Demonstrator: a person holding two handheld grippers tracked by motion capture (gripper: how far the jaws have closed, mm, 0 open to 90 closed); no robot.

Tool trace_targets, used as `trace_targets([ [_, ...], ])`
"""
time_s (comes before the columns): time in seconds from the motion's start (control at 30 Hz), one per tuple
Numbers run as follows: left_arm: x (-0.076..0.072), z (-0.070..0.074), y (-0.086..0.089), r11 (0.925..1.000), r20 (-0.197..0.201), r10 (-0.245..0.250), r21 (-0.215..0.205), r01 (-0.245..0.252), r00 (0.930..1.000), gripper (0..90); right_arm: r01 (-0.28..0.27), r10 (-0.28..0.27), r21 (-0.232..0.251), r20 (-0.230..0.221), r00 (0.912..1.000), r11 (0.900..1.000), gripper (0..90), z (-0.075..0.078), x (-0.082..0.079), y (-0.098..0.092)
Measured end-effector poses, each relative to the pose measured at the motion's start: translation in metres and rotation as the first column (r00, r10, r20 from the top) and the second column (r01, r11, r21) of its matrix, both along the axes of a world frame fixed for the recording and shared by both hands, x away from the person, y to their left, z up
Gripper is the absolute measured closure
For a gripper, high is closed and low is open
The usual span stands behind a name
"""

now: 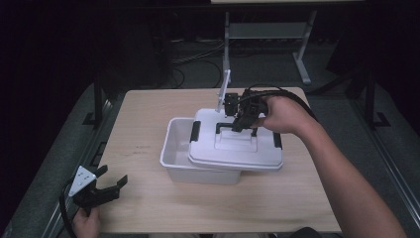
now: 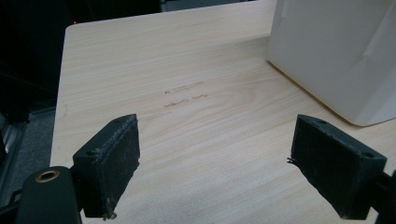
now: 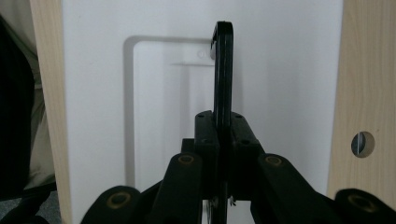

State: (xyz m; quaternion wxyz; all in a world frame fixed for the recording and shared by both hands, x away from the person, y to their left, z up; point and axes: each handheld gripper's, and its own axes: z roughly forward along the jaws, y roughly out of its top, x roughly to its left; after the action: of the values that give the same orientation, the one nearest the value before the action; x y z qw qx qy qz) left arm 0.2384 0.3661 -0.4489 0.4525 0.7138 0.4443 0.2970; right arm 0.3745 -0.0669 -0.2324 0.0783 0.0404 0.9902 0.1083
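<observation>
A white plastic box (image 1: 174, 148) stands in the middle of the wooden table (image 1: 148, 203). Its white lid (image 1: 233, 148) lies askew over the box, shifted right, so the left part of the box is uncovered. My right gripper (image 1: 241, 124) is shut on the lid's black handle (image 1: 225, 127). In the right gripper view the upright handle (image 3: 223, 65) is pinched between the jaws of the right gripper (image 3: 223, 135), above the lid (image 3: 289, 70). My left gripper (image 1: 113, 175) rests open at the table's front left corner, nothing in it. Its pads (image 2: 112, 158) stand wide apart, facing the box wall (image 2: 336, 51).
A thin white upright post (image 1: 225, 89) stands just behind the box at the table's far edge. A grey desk frame (image 1: 302, 54) and cables lie on the dark floor beyond. The table top has a small round hole (image 3: 362, 143) beside the lid.
</observation>
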Motion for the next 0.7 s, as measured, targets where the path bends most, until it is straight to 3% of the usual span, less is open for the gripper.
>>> trace_targets([
  [0.7, 0.000, 0.000, 0.001, 1.0000, 0.004, -0.001, -0.004, 0.001, 1.0000, 15.0, -0.029, 0.029, 0.008, -0.014, 0.9995, 1.000, 84.3, -0.001, 0.002, 0.036],
])
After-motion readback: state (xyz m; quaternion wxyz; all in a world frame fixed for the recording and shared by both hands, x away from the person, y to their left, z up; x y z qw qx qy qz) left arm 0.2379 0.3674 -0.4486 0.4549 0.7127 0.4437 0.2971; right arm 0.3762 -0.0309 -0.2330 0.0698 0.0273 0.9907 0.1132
